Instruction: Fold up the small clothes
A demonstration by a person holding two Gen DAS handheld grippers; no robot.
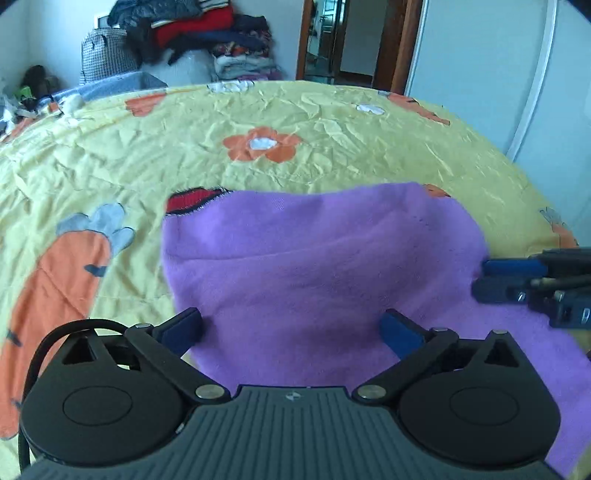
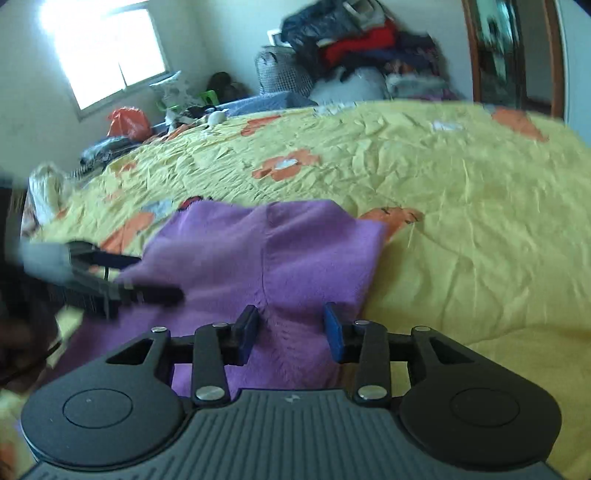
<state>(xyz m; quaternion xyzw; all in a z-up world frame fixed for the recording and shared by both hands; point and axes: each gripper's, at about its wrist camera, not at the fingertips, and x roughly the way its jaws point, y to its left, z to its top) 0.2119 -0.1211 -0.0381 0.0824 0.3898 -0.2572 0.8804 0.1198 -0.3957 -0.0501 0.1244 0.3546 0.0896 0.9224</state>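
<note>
A purple fleece garment lies spread on the yellow bedspread, and a red and black edge peeks out at its far left corner. My left gripper stands wide open just above the near part of the garment, nothing pinched. My right gripper is partly open over the garment's right near part. Puckered purple cloth lies between its blue pads, which do not press on it. Each gripper shows in the other's view, the right gripper at the cloth's right edge and the left gripper blurred.
The bedspread has orange flower and carrot prints and stretches far beyond the garment. A pile of clothes is stacked behind the bed. A wooden doorway is at the back right, a bright window at the left.
</note>
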